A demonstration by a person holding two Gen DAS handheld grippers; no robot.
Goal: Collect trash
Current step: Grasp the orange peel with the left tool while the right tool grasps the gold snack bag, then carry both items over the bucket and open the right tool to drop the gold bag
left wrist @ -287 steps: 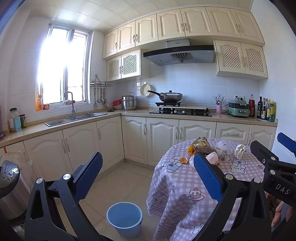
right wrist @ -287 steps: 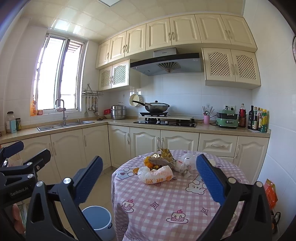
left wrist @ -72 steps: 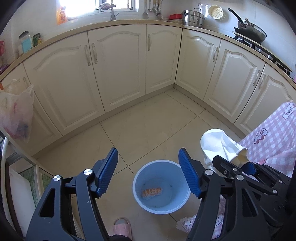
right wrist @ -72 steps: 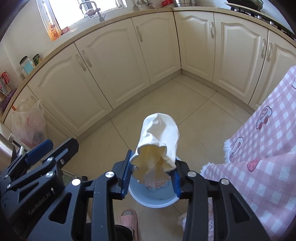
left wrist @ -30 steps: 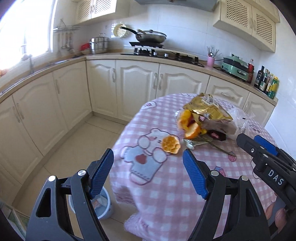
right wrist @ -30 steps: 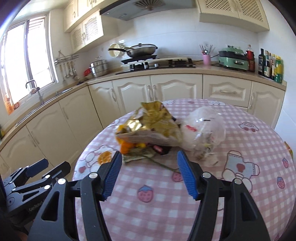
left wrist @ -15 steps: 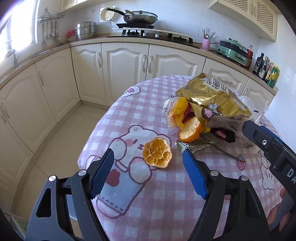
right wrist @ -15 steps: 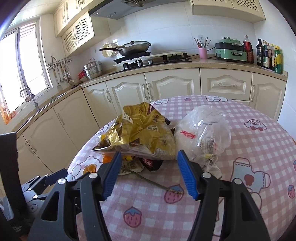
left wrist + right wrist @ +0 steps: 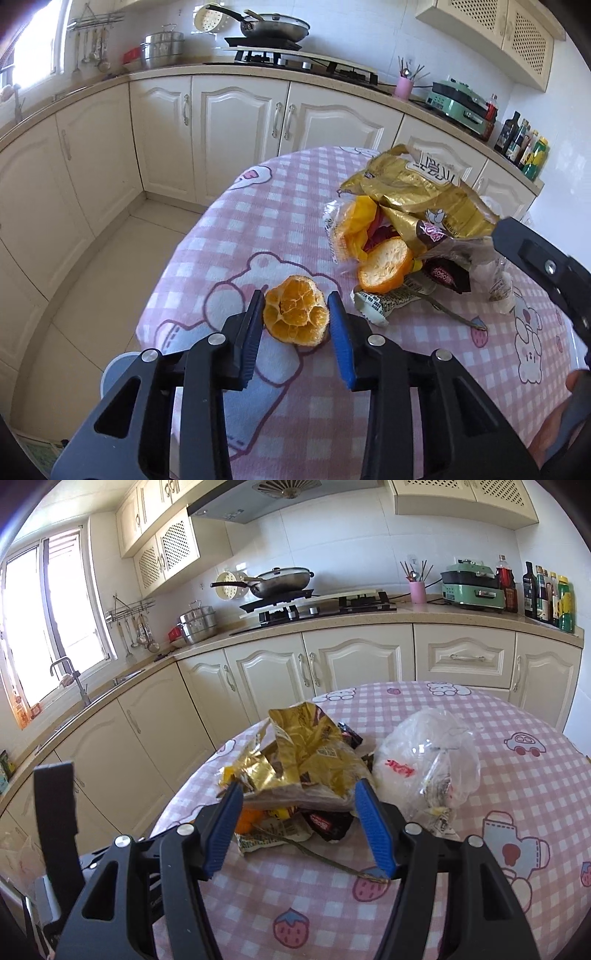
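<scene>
- Left tongs (image 9: pixel 295 321) are closing around the squashed orange half (image 9: pixel 296 315), where they stood wide half a second ago; I judge the pickup is starting.
- Right tongs (image 9: pixel 299 827) are spread, empty, before the gold wrapper (image 9: pixel 306 760).
- Orange half lies cut-face up on the surface (image 9: pixel 258 206), seven o'clock from the trash pile.

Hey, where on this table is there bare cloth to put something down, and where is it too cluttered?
Bare tablecloth runs behind and right of the clear plastic bag, and along the near edge. Cloth left of the orange half is clear too. It is crowded around the gold wrapper, over peels and packets.
</scene>
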